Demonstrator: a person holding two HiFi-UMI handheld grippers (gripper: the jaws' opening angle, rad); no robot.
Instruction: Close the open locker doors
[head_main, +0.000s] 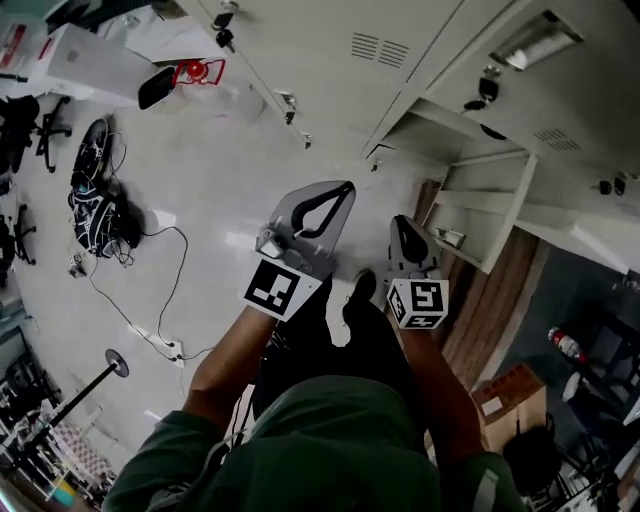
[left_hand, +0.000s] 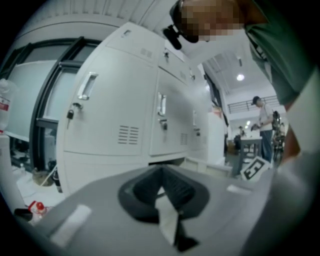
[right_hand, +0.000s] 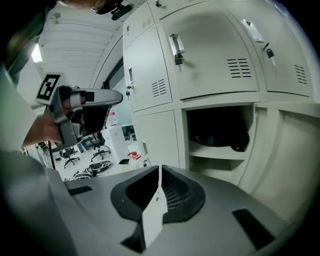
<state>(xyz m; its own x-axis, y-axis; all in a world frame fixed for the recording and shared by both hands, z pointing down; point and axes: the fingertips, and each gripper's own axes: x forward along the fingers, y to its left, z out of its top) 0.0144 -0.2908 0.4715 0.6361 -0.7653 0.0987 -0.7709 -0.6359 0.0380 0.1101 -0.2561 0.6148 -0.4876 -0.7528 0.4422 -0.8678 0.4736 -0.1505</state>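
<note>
A bank of pale grey lockers (head_main: 330, 50) fills the top of the head view. One lower compartment (head_main: 470, 215) stands open, showing a shelf. In the right gripper view that open compartment (right_hand: 220, 132) holds a dark object (right_hand: 222, 139) on its shelf, and its door (right_hand: 295, 155) is swung out to the right. The lockers (left_hand: 120, 100) in the left gripper view are shut, with handles and keys. My left gripper (head_main: 343, 190) (left_hand: 161, 171) is shut and empty, held in the air short of the lockers. My right gripper (head_main: 401, 222) (right_hand: 160, 170) is shut and empty, pointing at the open compartment.
A black backpack (head_main: 95, 200), cables and a power strip (head_main: 172, 350) lie on the floor at left. Office chairs (head_main: 45, 125) stand far left. A red extinguisher (head_main: 566, 344) and a cardboard box (head_main: 505, 395) sit at right. A person (left_hand: 262, 117) stands far off.
</note>
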